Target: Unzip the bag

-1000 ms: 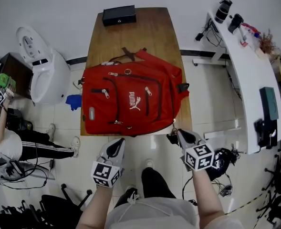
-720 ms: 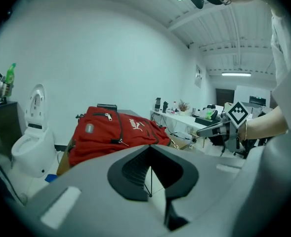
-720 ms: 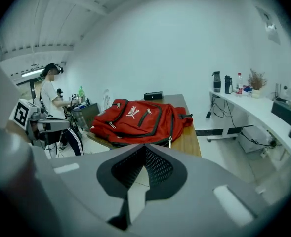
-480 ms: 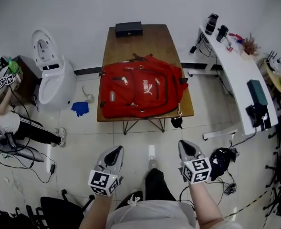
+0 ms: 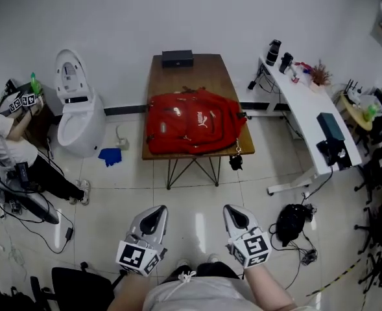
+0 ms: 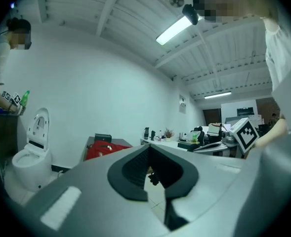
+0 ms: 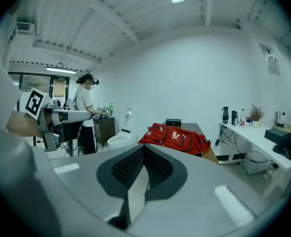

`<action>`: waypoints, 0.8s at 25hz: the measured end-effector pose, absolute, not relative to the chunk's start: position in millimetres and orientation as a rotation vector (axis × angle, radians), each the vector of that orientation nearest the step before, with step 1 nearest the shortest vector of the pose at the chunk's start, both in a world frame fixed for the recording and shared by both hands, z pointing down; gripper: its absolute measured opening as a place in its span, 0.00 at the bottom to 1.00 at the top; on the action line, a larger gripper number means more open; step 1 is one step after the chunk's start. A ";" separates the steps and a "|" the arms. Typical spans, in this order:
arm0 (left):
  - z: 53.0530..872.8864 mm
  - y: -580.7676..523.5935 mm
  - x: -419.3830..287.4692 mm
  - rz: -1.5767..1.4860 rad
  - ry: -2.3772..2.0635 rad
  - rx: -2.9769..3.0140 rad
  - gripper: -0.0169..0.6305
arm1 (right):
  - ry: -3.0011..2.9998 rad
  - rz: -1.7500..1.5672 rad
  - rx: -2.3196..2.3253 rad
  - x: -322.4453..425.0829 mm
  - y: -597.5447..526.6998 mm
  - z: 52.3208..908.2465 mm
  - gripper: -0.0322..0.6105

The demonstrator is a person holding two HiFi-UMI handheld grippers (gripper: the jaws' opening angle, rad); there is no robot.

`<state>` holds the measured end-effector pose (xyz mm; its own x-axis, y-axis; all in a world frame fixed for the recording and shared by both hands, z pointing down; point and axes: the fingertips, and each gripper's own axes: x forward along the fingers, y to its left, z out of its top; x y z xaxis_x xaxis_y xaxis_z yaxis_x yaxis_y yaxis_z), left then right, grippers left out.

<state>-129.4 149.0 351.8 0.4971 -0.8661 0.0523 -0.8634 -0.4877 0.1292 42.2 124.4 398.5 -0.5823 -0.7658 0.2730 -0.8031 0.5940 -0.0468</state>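
Note:
A red backpack [image 5: 194, 123] lies flat on a wooden table [image 5: 191, 76] far ahead of me, its zips looking closed as far as I can tell from here. It also shows small in the left gripper view [image 6: 103, 149] and the right gripper view [image 7: 177, 138]. My left gripper [image 5: 157, 210] and right gripper [image 5: 231, 210] hover low over the tiled floor, well short of the table. On both, the jaws meet at the tips with nothing between them.
A black box [image 5: 178, 58] sits at the table's far end. A white toilet [image 5: 74, 112] and a blue cloth [image 5: 111, 155] lie left of the table. A white desk [image 5: 307, 115] with bottles stands right. A person [image 5: 2, 141] works at far left. A dark bag [image 5: 291, 220] lies on the floor.
The table and backpack have receded and look much smaller. Both grippers have drawn back from the table's near edge over open floor, still shut.

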 end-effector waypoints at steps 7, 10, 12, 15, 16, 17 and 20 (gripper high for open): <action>315.6 178.3 -88.6 -0.085 -1.403 2.733 0.04 | -2.679 0.182 1.288 51.5 144.1 358.3 0.06; 309.7 182.2 -82.4 -0.071 -1.396 2.755 0.04 | -2.695 0.136 1.256 49.5 151.9 347.4 0.06; 304.4 184.0 -81.8 -0.079 -1.416 2.760 0.04 | -2.705 0.103 1.218 45.1 157.7 345.4 0.06; 301.9 186.6 -77.4 -0.075 -1.423 2.777 0.04 | -2.726 0.033 1.183 44.0 160.1 347.0 0.06; 302.4 186.7 -75.0 -0.067 -1.422 2.782 0.04 | -2.731 0.010 1.171 45.1 160.0 347.5 0.06; 302.6 186.8 -72.8 -0.062 -1.419 2.784 0.04 | -2.731 0.000 1.170 46.4 159.8 346.0 0.06; 301.2 185.2 -69.3 -0.056 -1.411 2.788 0.04 | -2.712 0.019 1.200 49.8 158.1 335.1 0.06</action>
